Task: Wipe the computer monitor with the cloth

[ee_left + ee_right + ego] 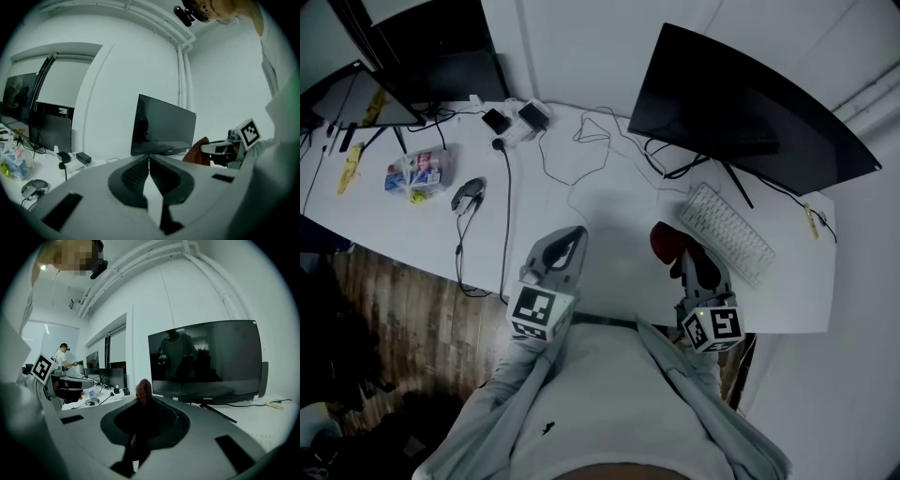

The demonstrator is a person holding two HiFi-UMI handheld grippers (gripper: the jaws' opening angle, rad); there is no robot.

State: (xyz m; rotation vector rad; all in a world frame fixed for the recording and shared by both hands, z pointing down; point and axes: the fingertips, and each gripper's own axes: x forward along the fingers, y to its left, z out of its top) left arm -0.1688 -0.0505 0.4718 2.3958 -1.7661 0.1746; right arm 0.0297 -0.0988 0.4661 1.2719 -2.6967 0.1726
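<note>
A dark curved monitor (741, 108) stands switched off at the back right of the white desk (609, 202); it also shows in the left gripper view as the monitor (161, 125) and in the right gripper view as the monitor (206, 359). My right gripper (682, 251) is shut on a dark red cloth (667, 241), which pokes up between the jaws as the cloth (143, 394). It hangs over the desk's near edge, short of the screen. My left gripper (573, 236) is shut and holds nothing, its tips (149, 158) pressed together.
A white keyboard (728, 232) lies in front of the monitor's stand. A power strip with adapters (517, 122), loose cables (581, 150), a mouse (469, 193) and a bag of small items (416, 172) sit to the left. A second monitor (366, 98) stands far left.
</note>
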